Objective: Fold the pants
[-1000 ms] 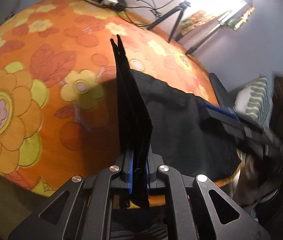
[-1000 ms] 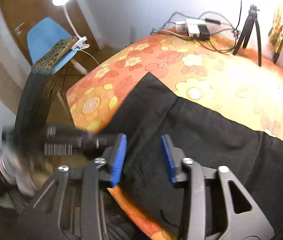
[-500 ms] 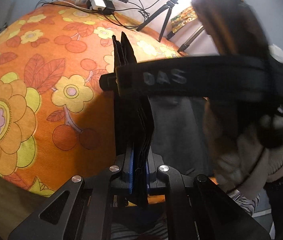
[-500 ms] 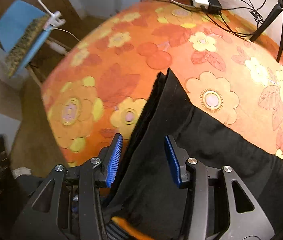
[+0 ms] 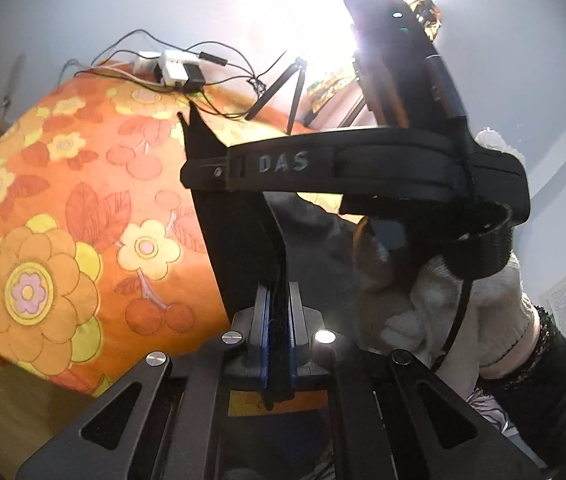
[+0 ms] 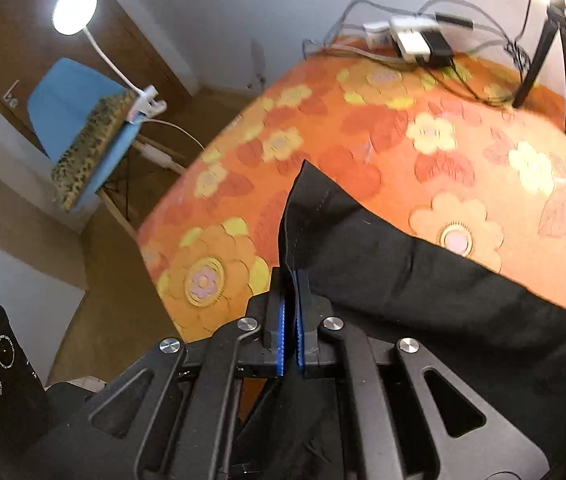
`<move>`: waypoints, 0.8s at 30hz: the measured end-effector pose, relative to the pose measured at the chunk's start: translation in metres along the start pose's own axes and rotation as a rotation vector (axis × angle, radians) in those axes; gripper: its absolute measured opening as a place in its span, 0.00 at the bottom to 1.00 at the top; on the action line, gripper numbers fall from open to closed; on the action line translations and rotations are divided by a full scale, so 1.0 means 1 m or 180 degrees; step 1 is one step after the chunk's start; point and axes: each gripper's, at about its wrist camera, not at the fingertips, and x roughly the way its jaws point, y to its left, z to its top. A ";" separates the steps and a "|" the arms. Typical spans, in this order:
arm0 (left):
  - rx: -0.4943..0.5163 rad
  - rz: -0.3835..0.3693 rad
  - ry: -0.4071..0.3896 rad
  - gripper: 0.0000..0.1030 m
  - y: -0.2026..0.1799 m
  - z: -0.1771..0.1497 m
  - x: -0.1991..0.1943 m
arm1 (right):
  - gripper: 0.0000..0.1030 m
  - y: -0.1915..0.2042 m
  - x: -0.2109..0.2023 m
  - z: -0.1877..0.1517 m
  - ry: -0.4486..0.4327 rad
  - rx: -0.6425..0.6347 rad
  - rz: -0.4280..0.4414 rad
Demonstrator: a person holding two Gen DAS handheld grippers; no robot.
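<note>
The black pants (image 6: 423, 280) lie on a table with an orange flowered cloth (image 6: 363, 128), trailing to the right. My right gripper (image 6: 290, 320) is shut on a corner of the pants at the table's near edge, and the cloth stands up in a point above the pads. My left gripper (image 5: 279, 320) is shut on a thick upright fold of the pants (image 5: 235, 232). In the left wrist view the right gripper's black body (image 5: 363, 168), held by a white-gloved hand (image 5: 463, 300), crosses close in front and hides the pants' right part.
A white power strip with cables (image 6: 411, 40) and a black tripod (image 6: 543, 40) stand at the table's far side. A blue chair (image 6: 83, 120) with a clip lamp (image 6: 75, 10) stands on the wooden floor to the left.
My right gripper was open above the pants and has shut on their corner. It has moved in close beside my left gripper, which has kept its hold.
</note>
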 end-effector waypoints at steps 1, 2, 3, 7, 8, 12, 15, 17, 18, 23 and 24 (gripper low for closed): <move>-0.0003 -0.0004 0.0005 0.05 -0.004 0.001 0.000 | 0.04 -0.002 -0.006 0.001 -0.0035 0.0027 0.0041; -0.0002 -0.0012 0.0004 0.05 -0.005 0.002 0.001 | 0.04 -0.004 -0.010 0.001 -0.0057 0.0043 0.0071; 0.0013 -0.0020 0.0003 0.05 -0.008 0.002 0.001 | 0.04 -0.007 -0.017 0.001 -0.0088 0.0064 0.0103; 0.0138 -0.0074 0.0015 0.05 -0.031 0.010 0.006 | 0.04 -0.020 -0.045 -0.003 -0.0203 0.0086 0.0173; 0.0183 -0.0086 0.0021 0.05 -0.038 0.012 0.010 | 0.04 -0.025 -0.056 -0.004 -0.0243 0.0089 0.0179; 0.0366 -0.0179 0.0063 0.05 -0.076 0.020 0.019 | 0.04 -0.047 -0.093 -0.011 -0.0373 0.0150 0.0177; 0.0470 -0.0285 0.0116 0.05 -0.103 0.025 0.029 | 0.04 -0.072 -0.126 -0.020 -0.0492 0.0251 0.0127; 0.0586 -0.0354 0.0163 0.05 -0.127 0.028 0.040 | 0.04 -0.090 -0.148 -0.028 -0.0565 0.0338 0.0100; 0.0640 -0.0394 0.0189 0.05 -0.139 0.028 0.045 | 0.04 -0.100 -0.159 -0.033 -0.0608 0.0376 0.0078; 0.0874 -0.0570 0.0338 0.05 -0.192 0.030 0.078 | 0.04 -0.151 -0.216 -0.061 -0.0824 0.0607 -0.0029; 0.0916 -0.0604 0.0376 0.05 -0.201 0.029 0.085 | 0.04 -0.162 -0.225 -0.067 -0.0858 0.0657 -0.0053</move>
